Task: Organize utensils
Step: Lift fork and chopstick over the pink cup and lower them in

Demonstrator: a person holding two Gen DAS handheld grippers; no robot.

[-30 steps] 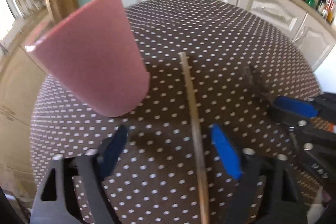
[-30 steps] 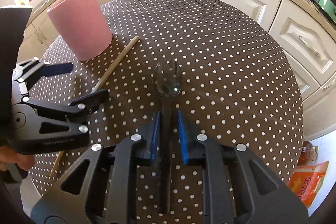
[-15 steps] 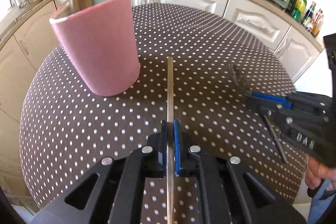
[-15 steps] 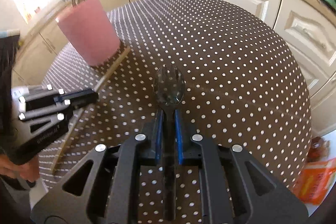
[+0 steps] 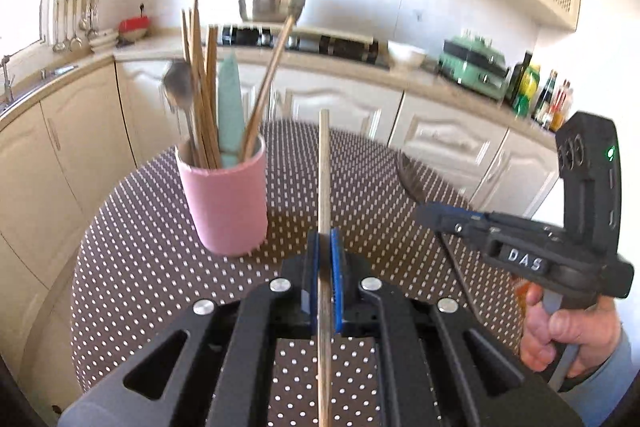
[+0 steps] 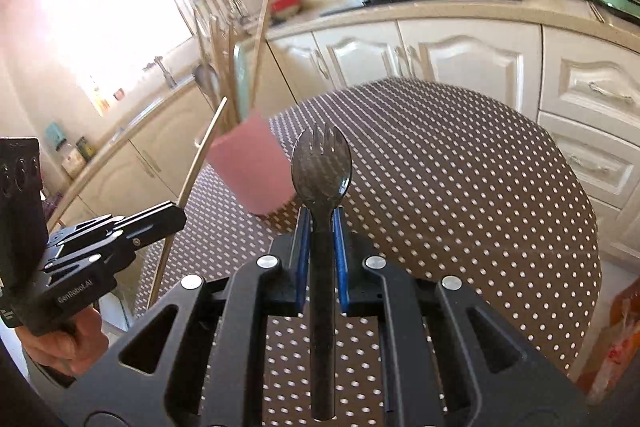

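Observation:
My left gripper (image 5: 324, 239) is shut on a wooden chopstick (image 5: 324, 167) and holds it lifted off the table, tip pointing forward and up. The pink cup (image 5: 226, 203) with several wooden utensils, a spoon and a teal spatula stands just left of it. My right gripper (image 6: 320, 223) is shut on a black spork (image 6: 321, 167), raised above the table. The pink cup (image 6: 252, 167) is ahead and left of it. The left gripper with the chopstick (image 6: 196, 167) shows at the left; the right gripper (image 5: 436, 217) shows at the right of the left wrist view.
A round table with a brown polka-dot cloth (image 6: 460, 187) lies below both grippers. White kitchen cabinets (image 6: 440, 59) and a counter with a hob, a pot and a green appliance (image 5: 472, 67) run behind it. An orange bag (image 6: 616, 331) lies on the floor at right.
Both grippers have risen from the table and tilted up, each carrying its utensil. The left gripper shut on the chopstick a second ago and has now lifted it clear.

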